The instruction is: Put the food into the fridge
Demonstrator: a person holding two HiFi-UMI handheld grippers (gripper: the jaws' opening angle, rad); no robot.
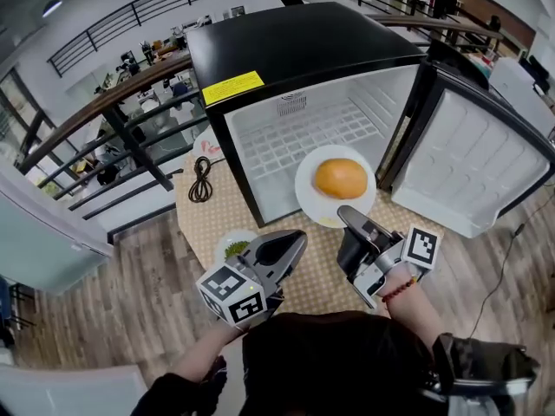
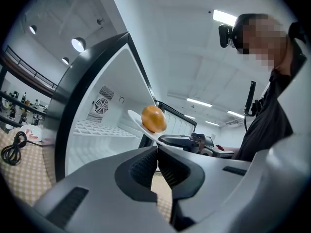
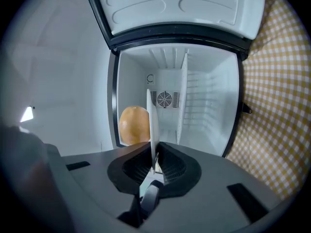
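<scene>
We hold a round orange food (image 1: 340,178), smooth-skinned and probably light, lying loose on a glossy white plate (image 1: 308,199) at the mouth of the open fridge (image 1: 295,50). It looks ready to roll, so we judge a level plate essential. The right claw (image 1: 349,216) pinches the plate's thin, stiff rim at 6 o'clock, a slippery-looking hold on a likely breakable dish. At 8 o'clock the left claw (image 1: 297,239) hangs closed on nothing. Inside is a gridded white shelf (image 1: 295,141). The door (image 1: 486,167) stands open at 3 o'clock above the checked tabletop (image 1: 208,219).
</scene>
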